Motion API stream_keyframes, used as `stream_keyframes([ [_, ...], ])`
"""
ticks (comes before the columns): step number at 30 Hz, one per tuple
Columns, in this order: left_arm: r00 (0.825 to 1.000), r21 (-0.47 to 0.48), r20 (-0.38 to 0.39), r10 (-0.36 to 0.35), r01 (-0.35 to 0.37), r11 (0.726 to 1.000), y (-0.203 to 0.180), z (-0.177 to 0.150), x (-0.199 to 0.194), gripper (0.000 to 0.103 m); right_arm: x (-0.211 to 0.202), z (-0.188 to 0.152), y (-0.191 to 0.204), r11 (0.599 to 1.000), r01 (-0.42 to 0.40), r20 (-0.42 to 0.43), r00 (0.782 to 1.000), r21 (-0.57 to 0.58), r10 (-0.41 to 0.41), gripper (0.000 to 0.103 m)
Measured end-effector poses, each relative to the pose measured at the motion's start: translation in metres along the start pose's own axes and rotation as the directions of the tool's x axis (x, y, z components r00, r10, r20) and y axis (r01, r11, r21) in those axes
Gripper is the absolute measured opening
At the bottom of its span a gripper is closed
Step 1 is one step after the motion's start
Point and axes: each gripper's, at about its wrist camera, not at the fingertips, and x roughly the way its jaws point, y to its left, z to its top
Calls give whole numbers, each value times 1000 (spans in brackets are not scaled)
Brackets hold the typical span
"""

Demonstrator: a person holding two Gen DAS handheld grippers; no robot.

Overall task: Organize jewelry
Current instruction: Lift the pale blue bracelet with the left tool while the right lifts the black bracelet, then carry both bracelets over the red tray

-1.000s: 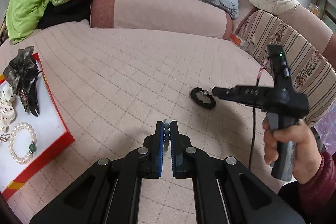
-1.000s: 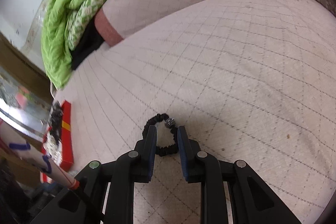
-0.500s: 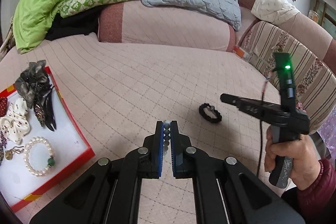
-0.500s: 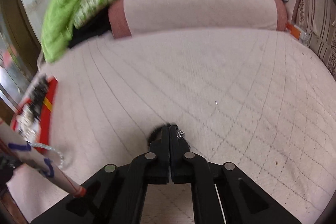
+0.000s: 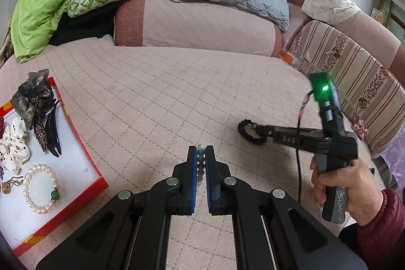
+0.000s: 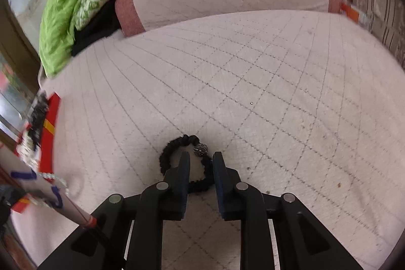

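The only lettering that shows is on the side of the right gripper [image 5: 262, 132], seen from the left wrist view: small pale characters stamped on its black arm, which look like "0A6", though the first could be a letter and the marks are too small to be sure. A green indicator light [image 5: 325, 87] glows on the black module mounted atop that same gripper; it carries no readable sign. In the right wrist view, a white rod [image 6: 48, 196] at the lower left bears dark blue painted marks, too blurred to read as letters or numbers.
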Motion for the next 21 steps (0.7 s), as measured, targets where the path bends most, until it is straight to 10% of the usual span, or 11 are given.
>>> stream_keyframes([
  [12, 1000, -17, 27, 5, -4, 1000, 9, 2, -8, 6, -27, 7, 8, 999, -32, 90, 995, -20, 34, 7],
  [21, 997, -46, 67, 27, -24, 999, 25, 0, -33, 6, -88, 1, 57, 963, -248, 298, 916, -103, 267, 7],
])
